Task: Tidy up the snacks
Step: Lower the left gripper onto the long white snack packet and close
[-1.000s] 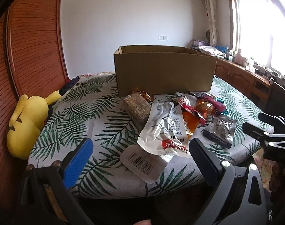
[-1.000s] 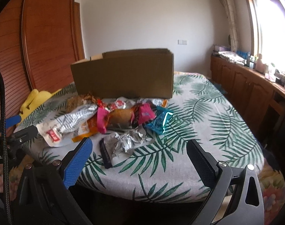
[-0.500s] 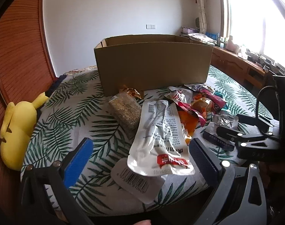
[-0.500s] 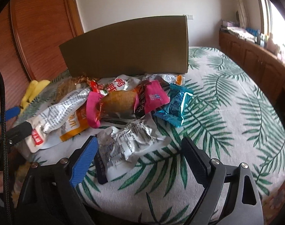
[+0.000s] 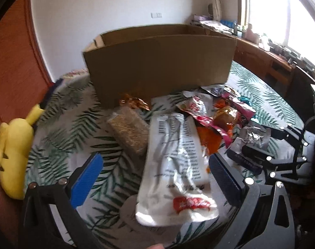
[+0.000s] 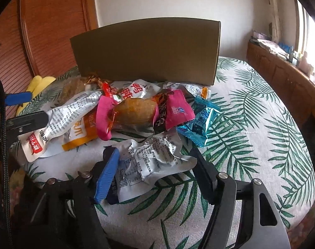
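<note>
Your right gripper [image 6: 153, 170] has just been closing around the near silver packet [image 6: 151, 159] — pads not yet pressing. Your left gripper [image 5: 155, 172] stands open over the long white pouch [image 5: 176, 166]; the cardboard box [image 6: 147, 51] waits behind.

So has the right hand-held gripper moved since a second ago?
Yes. The right hand-held gripper has come forward and down toward the brown cardboard box; its jaws have been closing around the crinkled silver foil snack packet.

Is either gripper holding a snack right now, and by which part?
Neither holds yet. The right gripper, just closing, straddles the silver packet at its near end; the open left gripper is around the long white packet.
</note>
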Tool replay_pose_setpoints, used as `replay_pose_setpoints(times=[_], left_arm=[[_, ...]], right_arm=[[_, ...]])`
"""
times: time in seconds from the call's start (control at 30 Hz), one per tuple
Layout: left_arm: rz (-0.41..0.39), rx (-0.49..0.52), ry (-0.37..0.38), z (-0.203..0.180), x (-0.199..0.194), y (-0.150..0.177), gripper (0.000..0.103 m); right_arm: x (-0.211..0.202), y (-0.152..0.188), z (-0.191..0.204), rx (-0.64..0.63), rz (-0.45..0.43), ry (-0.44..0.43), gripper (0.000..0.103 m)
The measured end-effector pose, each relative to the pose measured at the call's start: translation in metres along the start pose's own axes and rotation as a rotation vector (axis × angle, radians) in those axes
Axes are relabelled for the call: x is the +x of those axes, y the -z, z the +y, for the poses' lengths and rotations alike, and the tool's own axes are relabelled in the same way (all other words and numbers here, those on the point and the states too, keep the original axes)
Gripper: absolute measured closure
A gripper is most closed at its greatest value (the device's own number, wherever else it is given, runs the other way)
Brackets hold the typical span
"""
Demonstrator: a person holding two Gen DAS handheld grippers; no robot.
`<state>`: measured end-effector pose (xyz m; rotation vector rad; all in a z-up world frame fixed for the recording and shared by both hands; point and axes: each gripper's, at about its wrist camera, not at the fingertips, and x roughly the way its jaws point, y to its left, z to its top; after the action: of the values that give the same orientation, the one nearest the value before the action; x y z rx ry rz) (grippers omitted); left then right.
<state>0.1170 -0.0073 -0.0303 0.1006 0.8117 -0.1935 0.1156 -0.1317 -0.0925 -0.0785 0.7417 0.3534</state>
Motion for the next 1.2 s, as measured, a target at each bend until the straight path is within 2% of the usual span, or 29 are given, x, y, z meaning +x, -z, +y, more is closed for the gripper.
replay_pose_setpoints(times=[0.1,0.27,0.43,0.57,0.63,0.73,1.0,1.07,1.1,1.13,1.2], left_arm=[[0.056,0.011,0.047,0.001,0.011,-0.006,0.004],[0.146,0.011,0.081,0.003,0.029,-0.015,0.004],[0.193,-0.004,0.118,0.002,0.040,-0.019,0.005],[0.209,-0.006,0.130,-0.001,0.045,-0.024,0.007],[0.217,-0.008,0.132,-0.001,0.047,-0.026,0.014],[0.234,-0.019,0.137,0.001,0.053,-0.030,0.018],[0.246,-0.015,0.139,-0.002,0.058,-0.029,0.016],[0.237,0.000,0.141,-0.004,0.057,-0.030,0.021],[0.231,0.005,0.164,-0.005,0.055,-0.030,0.033],[0.223,0.004,0.178,-0.005,0.052,-0.030,0.039],[0.214,0.019,0.157,-0.008,0.050,-0.029,0.041]], right_arm=[[-0.004,0.003,-0.004,-0.008,0.002,0.001,0.033],[-0.014,0.011,-0.013,-0.012,0.003,-0.003,0.033],[-0.016,0.013,-0.015,-0.016,-0.004,-0.003,0.032],[-0.015,0.014,-0.014,-0.014,-0.012,-0.001,0.032],[-0.015,0.014,-0.014,-0.013,-0.014,-0.001,0.032],[-0.015,0.014,-0.014,-0.014,-0.014,-0.001,0.032],[-0.009,0.007,-0.013,-0.006,0.000,-0.006,0.030],[-0.007,0.006,-0.013,-0.005,-0.003,-0.006,0.030],[-0.007,0.005,-0.014,-0.003,-0.004,-0.006,0.030],[-0.006,0.005,-0.013,-0.002,-0.006,-0.005,0.030],[-0.006,0.005,-0.013,-0.002,-0.009,-0.004,0.029]])
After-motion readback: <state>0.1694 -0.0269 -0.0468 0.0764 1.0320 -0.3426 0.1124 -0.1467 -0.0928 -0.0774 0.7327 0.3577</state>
